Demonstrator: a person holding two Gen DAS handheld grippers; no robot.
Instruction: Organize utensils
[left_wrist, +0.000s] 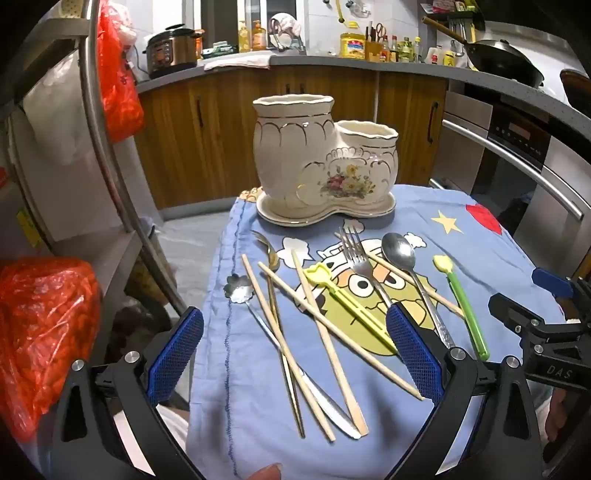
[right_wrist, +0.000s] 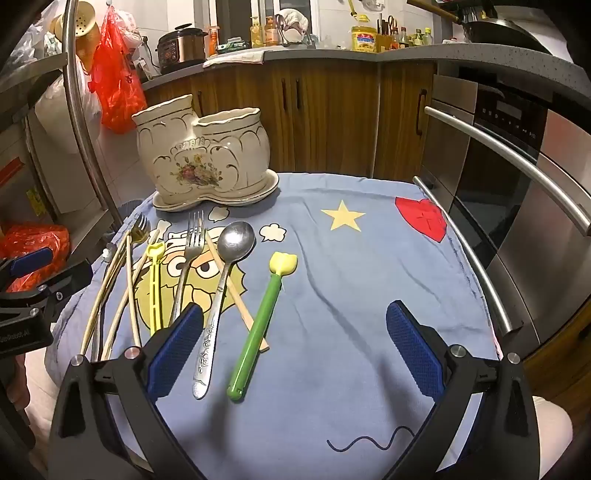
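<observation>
A cream ceramic two-pot utensil holder (left_wrist: 321, 162) (right_wrist: 201, 157) stands on its saucer at the far edge of a blue cartoon cloth (left_wrist: 491, 258) (right_wrist: 351, 295). On the cloth lie several wooden chopsticks (left_wrist: 325, 343), a flower-headed spoon (left_wrist: 239, 290), a gold fork (left_wrist: 267, 251), a steel fork (left_wrist: 356, 254) (right_wrist: 192, 240), a steel spoon (left_wrist: 400, 253) (right_wrist: 234, 242), a yellow plastic utensil (left_wrist: 343, 299) (right_wrist: 154, 280) and a green-handled one (left_wrist: 463, 302) (right_wrist: 258, 321). My left gripper (left_wrist: 295, 350) is open above the chopsticks. My right gripper (right_wrist: 295, 350) is open, holding nothing, just right of the green utensil.
Wooden cabinets and a cluttered countertop (left_wrist: 332, 59) lie behind the table. A steel oven with bar handles (right_wrist: 517, 192) is at the right. A metal rack with red plastic bags (left_wrist: 44, 317) stands at the left.
</observation>
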